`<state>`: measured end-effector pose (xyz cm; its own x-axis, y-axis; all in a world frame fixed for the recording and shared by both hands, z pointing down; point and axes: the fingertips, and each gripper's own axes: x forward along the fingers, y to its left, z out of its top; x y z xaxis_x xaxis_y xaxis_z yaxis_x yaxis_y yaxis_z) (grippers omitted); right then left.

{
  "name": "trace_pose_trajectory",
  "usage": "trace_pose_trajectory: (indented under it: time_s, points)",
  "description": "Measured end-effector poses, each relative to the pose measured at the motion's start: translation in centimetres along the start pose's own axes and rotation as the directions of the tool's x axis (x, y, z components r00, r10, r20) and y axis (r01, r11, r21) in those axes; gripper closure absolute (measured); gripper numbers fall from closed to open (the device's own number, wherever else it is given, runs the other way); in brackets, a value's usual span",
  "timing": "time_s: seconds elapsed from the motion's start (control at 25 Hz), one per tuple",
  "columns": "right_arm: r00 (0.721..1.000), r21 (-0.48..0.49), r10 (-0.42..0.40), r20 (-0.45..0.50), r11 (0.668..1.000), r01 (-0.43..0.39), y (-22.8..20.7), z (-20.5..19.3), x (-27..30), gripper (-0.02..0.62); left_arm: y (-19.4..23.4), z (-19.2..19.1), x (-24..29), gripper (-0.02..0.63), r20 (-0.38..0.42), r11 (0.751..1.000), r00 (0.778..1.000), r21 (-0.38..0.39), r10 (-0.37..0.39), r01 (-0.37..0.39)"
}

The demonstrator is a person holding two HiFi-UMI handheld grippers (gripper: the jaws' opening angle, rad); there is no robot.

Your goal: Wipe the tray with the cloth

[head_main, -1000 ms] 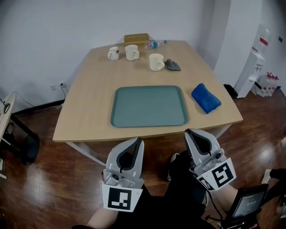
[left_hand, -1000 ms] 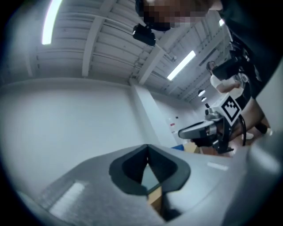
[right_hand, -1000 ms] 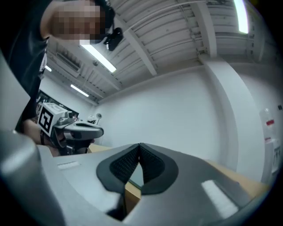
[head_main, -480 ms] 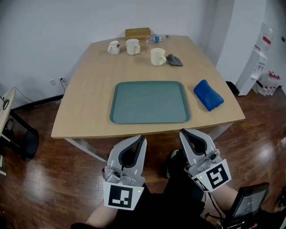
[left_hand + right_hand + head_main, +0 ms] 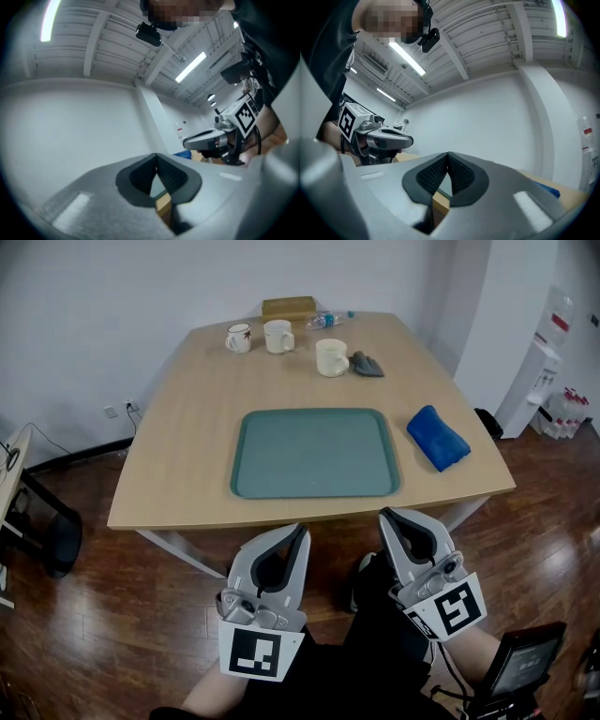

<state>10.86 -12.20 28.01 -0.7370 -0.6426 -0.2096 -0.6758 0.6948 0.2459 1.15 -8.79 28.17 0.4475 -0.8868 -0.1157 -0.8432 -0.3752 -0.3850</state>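
A teal tray (image 5: 314, 453) lies empty at the middle of the wooden table (image 5: 187, 418), close to its near edge. A folded blue cloth (image 5: 437, 438) rests on the table just right of the tray. Both grippers hang below the table's near edge, apart from tray and cloth. My left gripper (image 5: 298, 530) is shut with nothing in it, its tips meeting (image 5: 156, 155). My right gripper (image 5: 385, 516) is shut and empty too, tips together (image 5: 447, 154). Each gripper view shows the other gripper beside it, and a sliver of tray and table edge through the jaws.
At the table's far end stand a small patterned mug (image 5: 238, 338), a white mug (image 5: 277, 337), a cream mug (image 5: 330, 358), a grey rag (image 5: 367, 364), a water bottle (image 5: 327, 321) and a wooden box (image 5: 289, 307). A white dispenser (image 5: 536, 371) stands at the right, on wood floor.
The head view shifted slightly, so the table sits a bit higher in frame than a second ago. Both grippers stay shut and hardly move.
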Motion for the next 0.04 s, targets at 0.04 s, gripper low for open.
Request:
trace_pose_trajectory:
  time_s: [0.04]
  points:
    - [1.0,0.0,-0.002,-0.002,1.0,0.002,-0.03,-0.1,-0.01,0.589,-0.04,-0.05,0.02,0.602,-0.001,1.0,1.0,0.0,-0.001,0.001]
